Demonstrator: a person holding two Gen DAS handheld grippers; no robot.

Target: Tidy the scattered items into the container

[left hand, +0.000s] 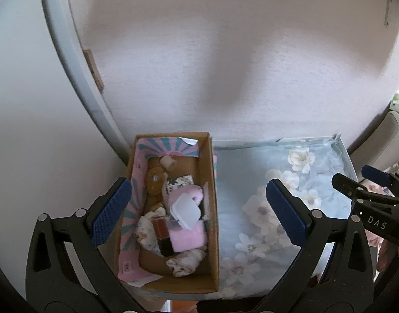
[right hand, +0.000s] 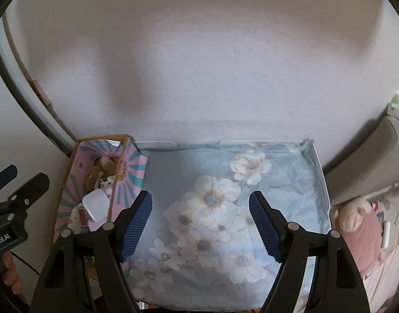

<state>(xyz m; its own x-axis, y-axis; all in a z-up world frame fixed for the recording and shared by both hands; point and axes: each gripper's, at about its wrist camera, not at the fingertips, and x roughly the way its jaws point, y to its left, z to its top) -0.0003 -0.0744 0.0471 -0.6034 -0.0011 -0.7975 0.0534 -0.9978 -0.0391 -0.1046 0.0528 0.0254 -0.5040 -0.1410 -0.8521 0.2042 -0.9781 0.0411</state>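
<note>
- left gripper (left hand: 199, 208): released, jaws spread wide, nothing between the blue pads (left hand: 111, 211). it hangs above the table, its left pad over the box's left wall and its right pad over the cloth.
- right gripper (right hand: 200, 225): released too, jaws apart and holding nothing, over the middle of the flowered cloth (right hand: 225, 208).
- in the left wrist view the right gripper shows at 3 o'clock, at the cloth's right edge. in the right wrist view the left gripper sits at 9 o'clock, just left of the box.
- cardboard box (left hand: 212, 208): open at the top, lined with pink and teal striped paper, standing at the left end of the table and touching the cloth's left edge; 7 o'clock of centre in the left wrist view, 9 o'clock in the right.
- box contents, piled together: white square case (left hand: 186, 210) on top near the middle; pink fluffy cloth (left hand: 189, 237) under it toward 6 o'clock; dark red bottle (left hand: 163, 232) just at 9 o'clock of that cloth; wooden spool (left hand: 169, 162) at the far end, 12 o'clock; round brown item (left hand: 154, 178) just below the spool.
- two pale printed bundles lie at the near end; what they are i cannot tell.
- the cloth outside the box carries only its flower print.
- pink stuffed toy (right hand: 361, 224) at 3 o'clock in the right wrist view, off the table.
</note>
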